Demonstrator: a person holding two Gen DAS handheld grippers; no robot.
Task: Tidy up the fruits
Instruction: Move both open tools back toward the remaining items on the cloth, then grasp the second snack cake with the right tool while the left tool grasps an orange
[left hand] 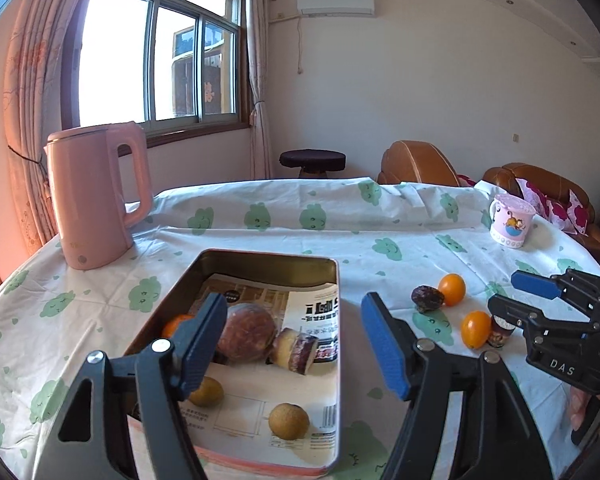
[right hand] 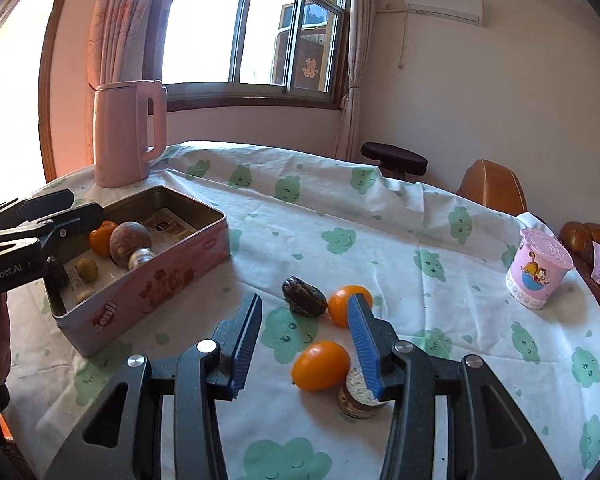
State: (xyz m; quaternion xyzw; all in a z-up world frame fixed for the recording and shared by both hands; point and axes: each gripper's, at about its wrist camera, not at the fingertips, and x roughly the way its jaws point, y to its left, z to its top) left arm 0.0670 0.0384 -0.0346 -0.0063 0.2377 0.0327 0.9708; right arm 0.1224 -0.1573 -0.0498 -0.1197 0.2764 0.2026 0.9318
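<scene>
A sunlit room with a curtained window [left hand: 156, 56] and a brown sofa [left hand: 540, 188] holds a round table [right hand: 340, 216] under a white cloth printed with green clouds. At its far left stands a pink kettle [left hand: 96, 200], and at the far right a pink cup [right hand: 538, 272]. Nearer, on the left, sits the open tin [right hand: 172, 276], lined with printed paper and already holding an orange [right hand: 102, 238], a large brownish round fruit [left hand: 246, 330], a sliced purple-and-cream piece [left hand: 296, 350], two small greenish-brown fruits [left hand: 289, 421] and a dark piece at its near left corner, seen only in the right wrist view. To the right of the tin, loose on the cloth, lie a dark wrinkled fruit [right hand: 304, 295], a far kumquat [right hand: 346, 304], a near kumquat [right hand: 320, 365] and a small brown-and-cream piece [right hand: 360, 398] touching it. The sorting looks partly done, with these four things left out. The left gripper [left hand: 296, 338] hangs over the tin's near right part, pointing down and forward, its jaws well apart and gripping nothing; it seems done there and clear to pull away. The right gripper [right hand: 304, 338] slants down toward the loose group, jaws partly open and empty, with the near kumquat just ahead of the gap and the right finger over the far kumquat in view. The next move, as I judge it, is to lower the right gripper around the near kumquat and close gently, since it is smooth and may roll or nudge the piece beside it. A bit of hand shows behind each gripper.
</scene>
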